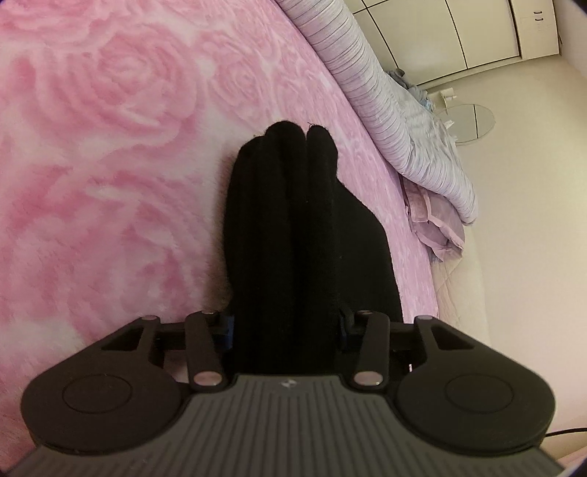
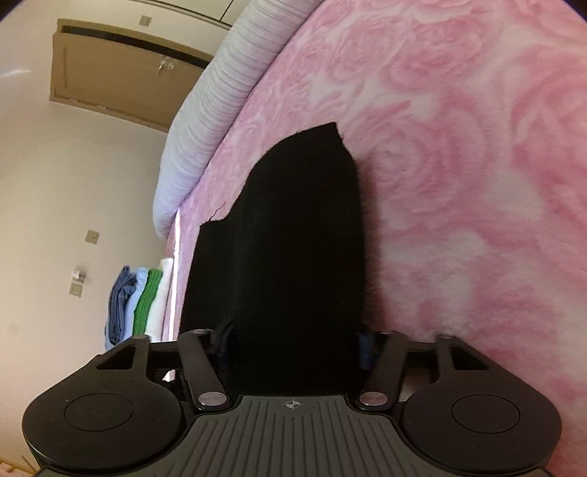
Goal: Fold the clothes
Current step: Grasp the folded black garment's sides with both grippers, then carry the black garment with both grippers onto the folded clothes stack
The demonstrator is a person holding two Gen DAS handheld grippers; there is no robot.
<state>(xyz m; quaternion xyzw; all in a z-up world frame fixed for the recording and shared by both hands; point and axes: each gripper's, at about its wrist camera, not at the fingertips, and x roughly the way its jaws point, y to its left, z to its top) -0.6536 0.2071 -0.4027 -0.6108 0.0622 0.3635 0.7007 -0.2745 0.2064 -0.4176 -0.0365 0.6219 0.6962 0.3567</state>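
A black garment (image 1: 286, 220) lies bunched in long folds on the pink rose-patterned bed cover (image 1: 91, 146). Its near end fills the gap between the jaws of my left gripper (image 1: 284, 326), whose blue pads press on its sides. In the right wrist view the same black garment (image 2: 293, 238) stretches flat and smooth away over the bed cover (image 2: 477, 146). My right gripper (image 2: 293, 341) is shut on its near end, and the cloth hides the fingertips.
A striped rolled quilt (image 1: 367, 91) lies along the far side of the bed, also the striped quilt (image 2: 220, 110) in the right view. A stack of folded clothes (image 2: 139, 304) sits beyond the bed edge. Wardrobe doors (image 1: 458, 33) and a wooden door (image 2: 121, 73) stand behind.
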